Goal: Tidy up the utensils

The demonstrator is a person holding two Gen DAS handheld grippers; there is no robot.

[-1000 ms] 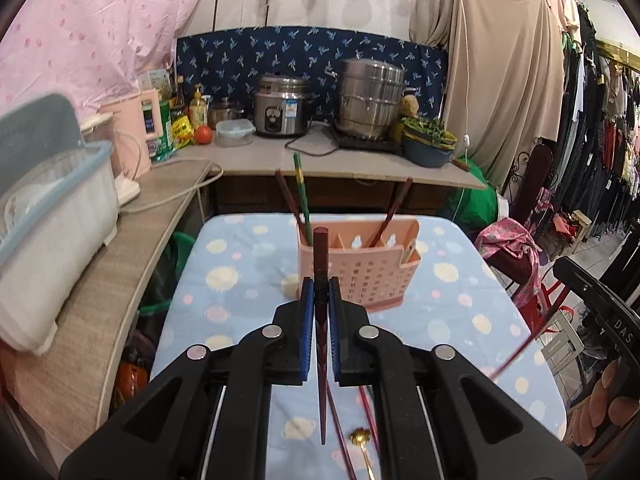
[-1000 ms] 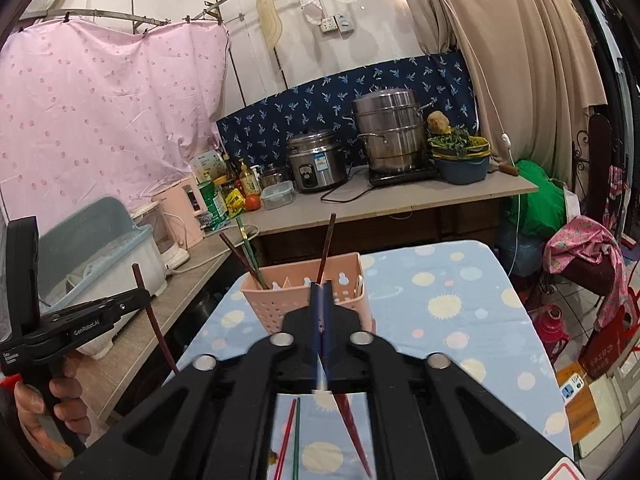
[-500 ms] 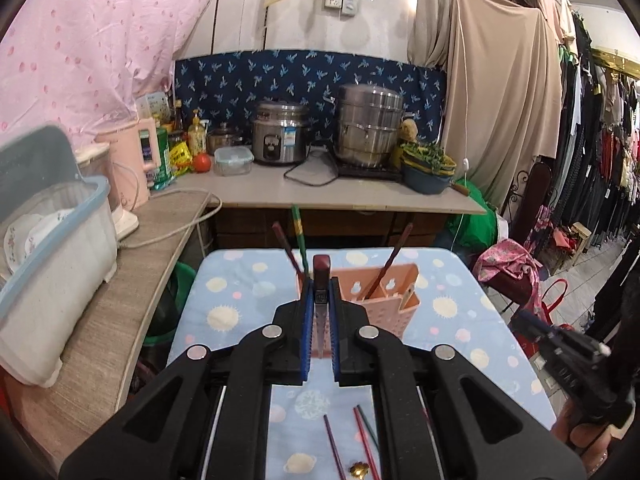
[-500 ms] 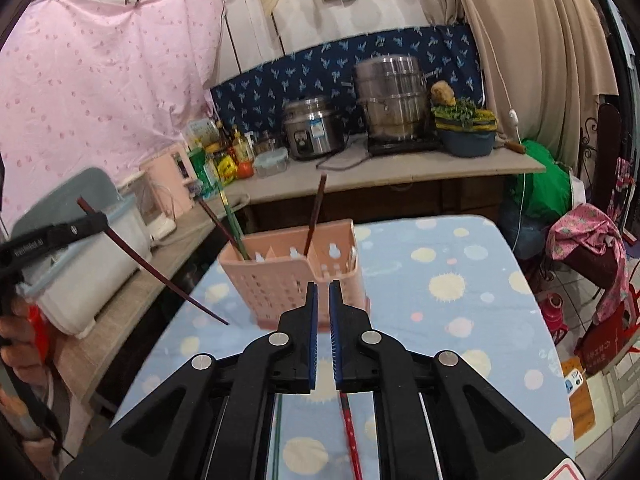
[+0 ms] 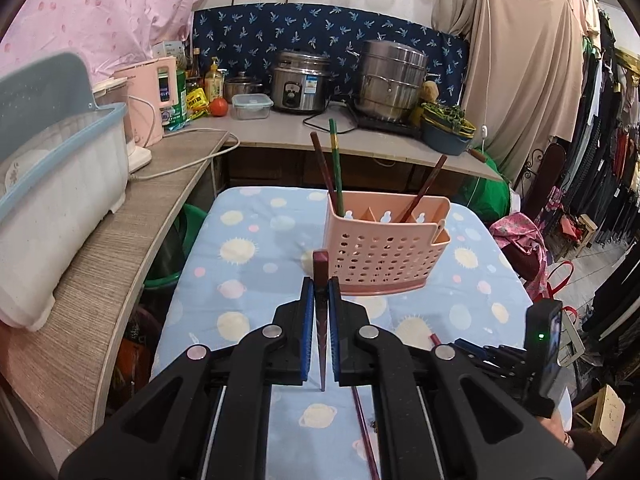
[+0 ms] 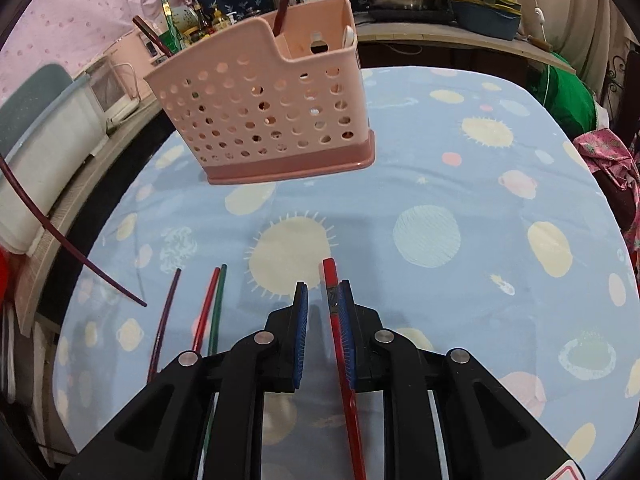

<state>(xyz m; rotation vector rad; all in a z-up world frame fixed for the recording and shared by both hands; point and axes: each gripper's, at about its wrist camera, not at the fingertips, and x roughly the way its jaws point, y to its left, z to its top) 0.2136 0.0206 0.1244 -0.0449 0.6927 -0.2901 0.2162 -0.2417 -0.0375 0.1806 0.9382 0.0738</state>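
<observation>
A pink perforated utensil basket [image 5: 386,244] stands on the blue spotted tablecloth [image 5: 248,280], with several chopsticks upright in it; it also shows in the right wrist view [image 6: 272,108]. My left gripper [image 5: 320,292] is shut on a dark maroon chopstick [image 5: 320,280], held above the table short of the basket. My right gripper [image 6: 323,300] is open and low over the cloth, around a red chopstick [image 6: 340,340] that lies against its right finger. Purple [image 6: 164,320], red [image 6: 205,312] and green [image 6: 218,304] chopsticks lie to its left.
A wooden counter [image 5: 100,248] runs along the left with a white dish bin [image 5: 52,192]. The back counter holds a rice cooker [image 5: 300,86], a steel pot [image 5: 390,80] and a bowl of greens [image 5: 448,128]. Clothes hang at the right.
My right gripper has dropped down to the tablecloth and opened around the red chopstick. My left gripper has lowered and drawn back a little with the maroon chopstick.
</observation>
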